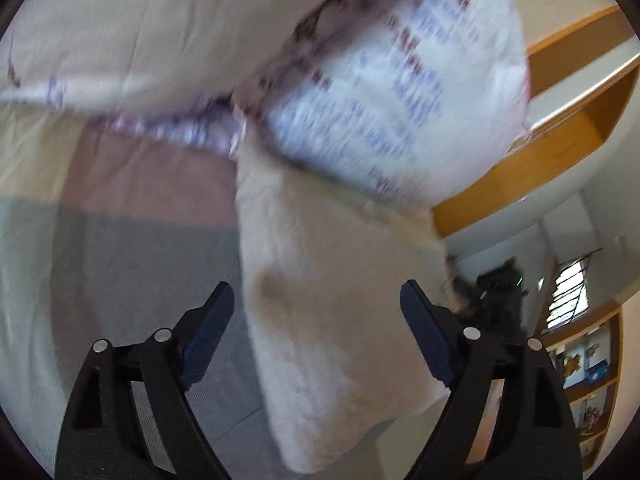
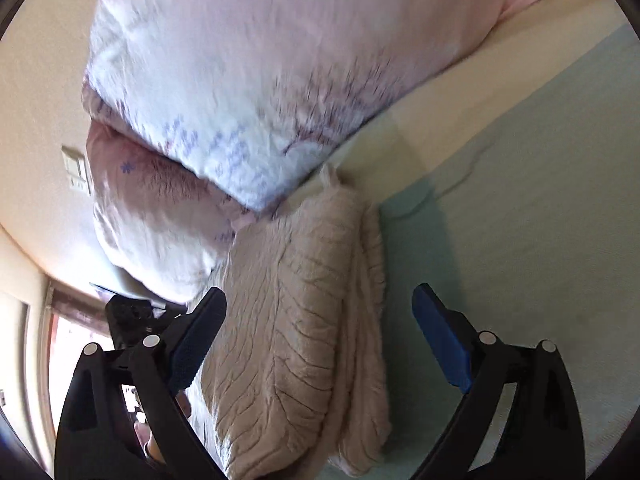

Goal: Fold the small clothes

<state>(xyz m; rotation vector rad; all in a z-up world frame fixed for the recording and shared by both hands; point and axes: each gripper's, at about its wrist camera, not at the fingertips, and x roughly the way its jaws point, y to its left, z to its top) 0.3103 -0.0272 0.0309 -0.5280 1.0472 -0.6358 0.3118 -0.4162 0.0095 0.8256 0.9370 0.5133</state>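
A small pale pink fuzzy garment (image 2: 296, 320) lies folded in layers on the bed, its textured top face up. In the left wrist view it (image 1: 320, 320) shows blurred and cream-pink. My left gripper (image 1: 316, 320) is open, its fingers on either side of the garment's near end. My right gripper (image 2: 320, 328) is open too, with the garment between its fingers; I cannot tell whether the pads touch it. The other gripper (image 1: 500, 292) shows dark at the right of the left wrist view, and at lower left in the right wrist view (image 2: 128, 316).
A big pink and white patterned pillow (image 2: 248, 80) lies just beyond the garment, also in the left wrist view (image 1: 380, 80). The bed sheet (image 2: 520, 220) is pale green with pink and cream blocks. A wooden shelf (image 1: 560, 128) and bookcase (image 1: 588, 380) stand to the right.
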